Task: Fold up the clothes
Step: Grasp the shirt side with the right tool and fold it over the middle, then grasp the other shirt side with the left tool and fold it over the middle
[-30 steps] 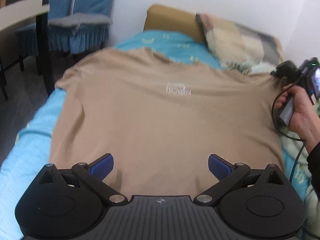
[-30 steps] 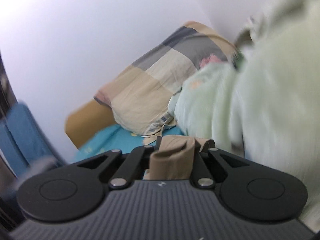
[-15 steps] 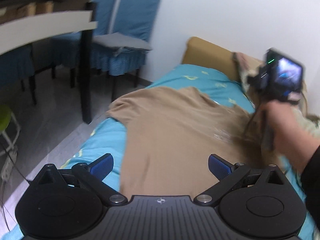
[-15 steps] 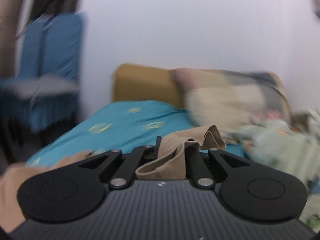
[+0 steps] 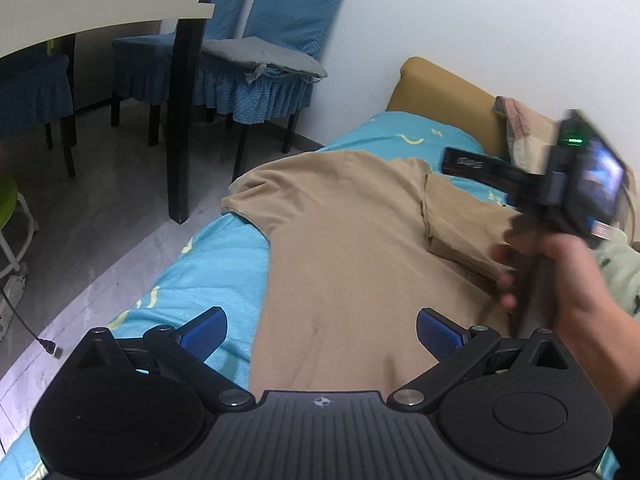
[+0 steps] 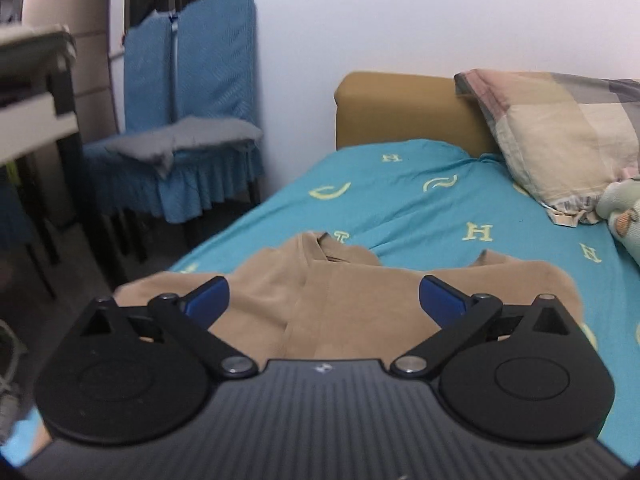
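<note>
The tan T-shirt (image 5: 352, 248) lies flat on the bed (image 5: 208, 264), with its right sleeve side folded over onto the body, so a folded edge runs down near the collar. Its left sleeve reaches close to the bed's left edge, beyond which the grey floor (image 5: 92, 216) is free. Above the collar (image 6: 328, 248) the turquoise sheet is bare up to the ochre headboard (image 6: 404, 112); a checked pillow (image 6: 560, 132) leans at the right. The left claw (image 5: 320, 330) stands wide with nothing between its blue pads, low over the shirt's hem. The right claw (image 6: 324, 300) is opening, its pads apart and free above the folded cloth; the right hand (image 5: 560, 280) holds its handle. Blue-covered chairs (image 5: 256, 64) and a dark-legged tabletop (image 5: 100, 20) stand along the left.
</note>
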